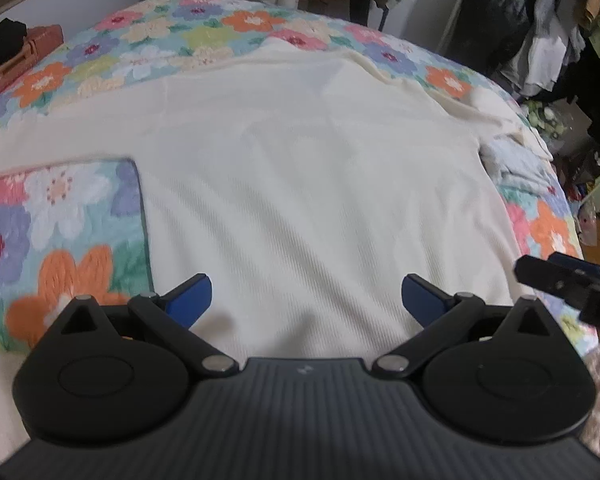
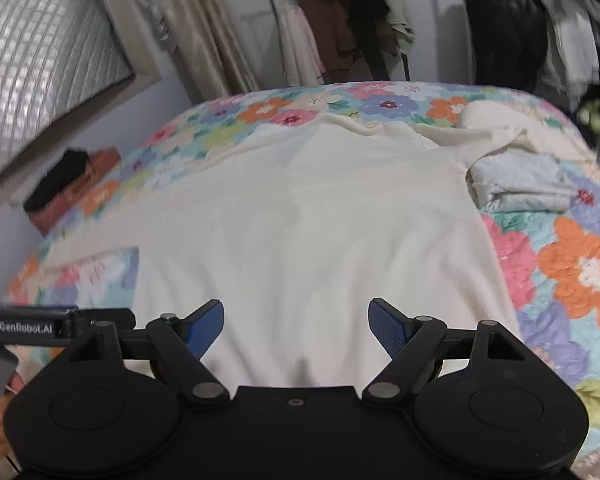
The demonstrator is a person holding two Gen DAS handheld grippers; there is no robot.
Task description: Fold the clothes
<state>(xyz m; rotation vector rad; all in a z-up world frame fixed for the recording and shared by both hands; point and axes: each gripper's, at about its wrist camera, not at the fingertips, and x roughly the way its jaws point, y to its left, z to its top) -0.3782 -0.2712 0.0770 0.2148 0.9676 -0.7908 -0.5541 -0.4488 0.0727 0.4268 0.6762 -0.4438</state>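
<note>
A cream top (image 1: 300,184) lies spread flat, nearly smooth, on a floral quilt (image 1: 60,232) covering the bed, one sleeve stretched out to the left and the other bunched at the far right. The left gripper (image 1: 306,300) hovers over the top's near hem with its jaws wide apart, blue pads (image 1: 190,300) empty. The right gripper (image 2: 296,326) hangs just beside it over the same hem, jaws likewise spread and holding nothing. A folded pale blue cloth (image 2: 520,184) rests on the quilt, touching the top's right edge. Clothes hang on a rack (image 2: 340,20) past the bed
</note>
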